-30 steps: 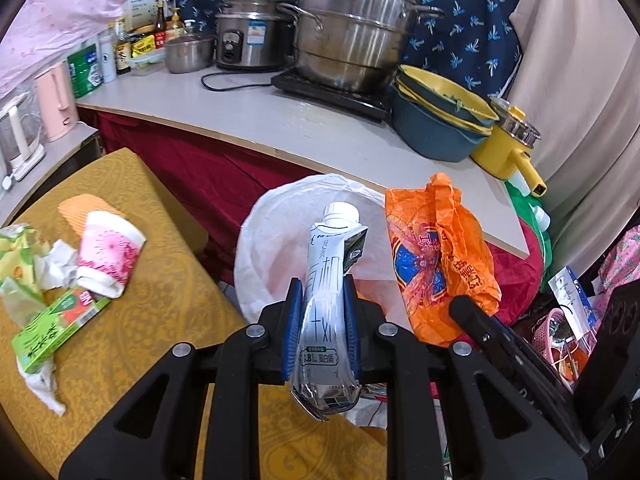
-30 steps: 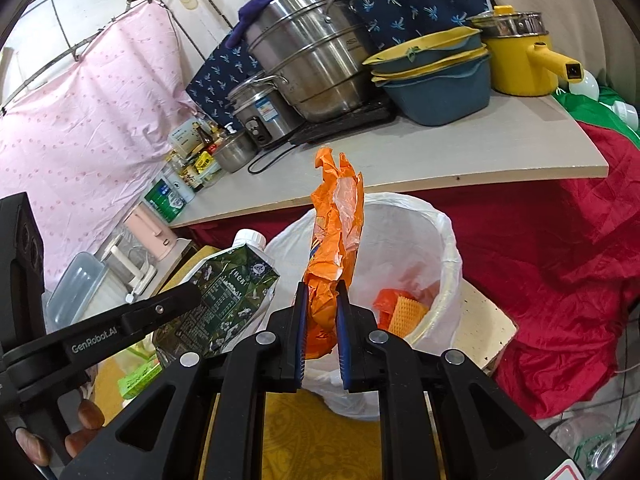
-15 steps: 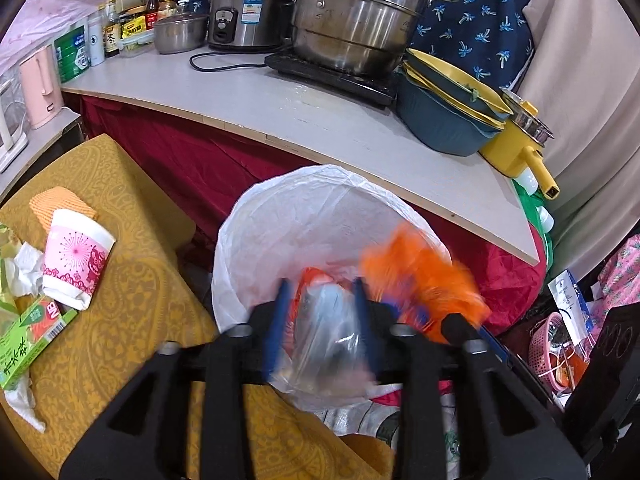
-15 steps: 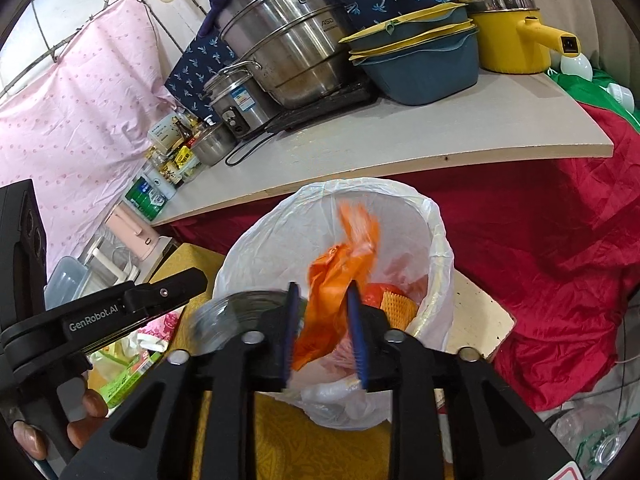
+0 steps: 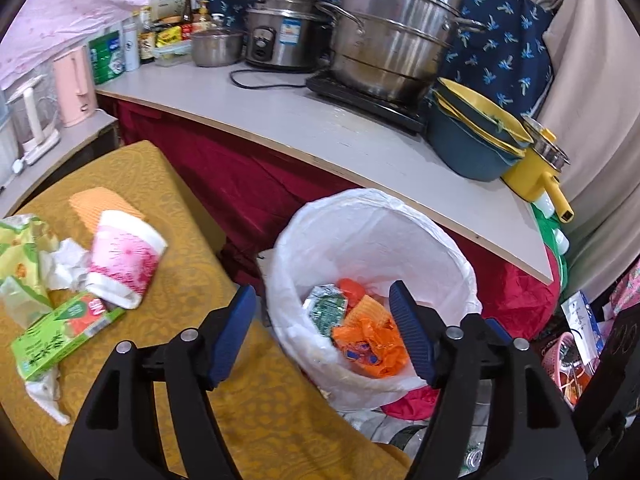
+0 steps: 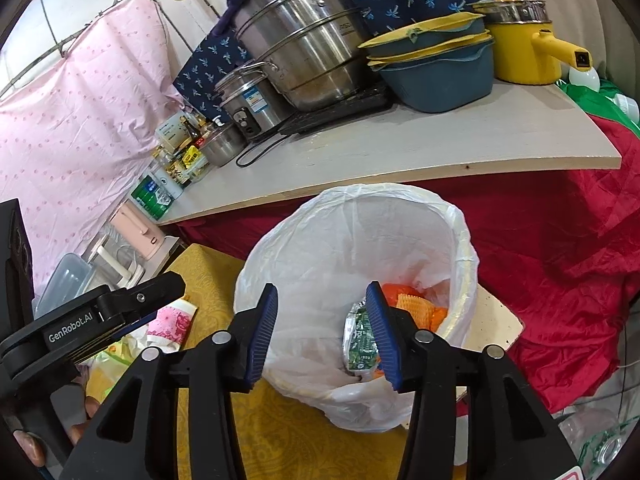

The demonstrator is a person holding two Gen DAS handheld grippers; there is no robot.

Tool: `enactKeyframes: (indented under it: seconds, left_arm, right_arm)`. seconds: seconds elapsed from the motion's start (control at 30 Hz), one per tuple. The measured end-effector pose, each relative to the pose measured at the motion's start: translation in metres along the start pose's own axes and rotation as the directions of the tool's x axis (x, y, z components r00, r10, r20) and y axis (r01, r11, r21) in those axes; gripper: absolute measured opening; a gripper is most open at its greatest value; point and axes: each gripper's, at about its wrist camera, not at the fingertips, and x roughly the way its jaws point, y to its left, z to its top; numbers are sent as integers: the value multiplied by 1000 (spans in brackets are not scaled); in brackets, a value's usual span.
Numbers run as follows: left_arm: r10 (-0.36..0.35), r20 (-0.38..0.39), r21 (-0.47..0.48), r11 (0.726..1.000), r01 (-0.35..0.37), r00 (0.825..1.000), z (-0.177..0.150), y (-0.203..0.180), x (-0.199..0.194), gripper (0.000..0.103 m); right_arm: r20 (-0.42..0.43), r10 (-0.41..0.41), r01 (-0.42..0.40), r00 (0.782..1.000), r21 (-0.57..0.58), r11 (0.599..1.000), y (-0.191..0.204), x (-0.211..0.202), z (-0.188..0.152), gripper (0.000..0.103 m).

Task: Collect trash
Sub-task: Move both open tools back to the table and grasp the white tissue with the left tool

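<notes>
Both my claws, left [image 5: 322, 334] and right [image 6: 322, 334], hang wide and empty over the bin [image 5: 460, 264], jaws just opened to drop the carton [image 5: 325, 307] and orange bag [image 5: 370, 342] below them.

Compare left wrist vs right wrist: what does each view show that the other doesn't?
Left wrist only: green box and crumpled tissue beside the pink paper cup on the yellow table.
Right wrist only: the left gripper's body from the side, a clear plastic tub.
Both: white-lined trash bin holding the green carton and orange bag; each view's own gripper open, empty.
</notes>
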Motion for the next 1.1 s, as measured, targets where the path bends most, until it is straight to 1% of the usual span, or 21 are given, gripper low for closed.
enactKeyframes:
  seconds: [0.1,0.2,0.27,0.3,0.5,0.63,0.83,1.1]
  left_arm:
    - [25,17,-21,999,-25,1000,-2,13,-13,72]
    - [55,33,-48,997,-54,998,-7,33,-27,73]
    - [76,38,-67,995,-73,996,-11,46,-35,78]
    - [86,41,-76,994,-83,995,-13,52,-38,81]
    - [169,50,-145,976,-160,984,-29,101,-64,83]
    - [223,46,-184,960,-211,974,-43,133,-80,88]
    - [290,3,-240,929,-281,957,-73,182,-93,88]
    - [333,-84,-279,897,-343,939,-109,233,-87,89]
  right_arm:
    - [2,15,-15,1000,-21,1000,15,-3,-1,48]
    - [5,33,-32,999,-44,999,32,-6,-3,54]
    - [2,47,-46,999,-61,997,45,-7,-6,54]
    - [-2,53,-53,999,-67,996,50,-7,-7,54]
    - [-36,97,-101,995,-124,987,91,-3,-18,55]
    - [-53,123,-130,991,-159,979,118,-2,-28,59]
    - [-98,153,-170,983,-200,965,150,4,-47,60]
    - [-157,179,-213,971,-241,947,186,15,-72,60]
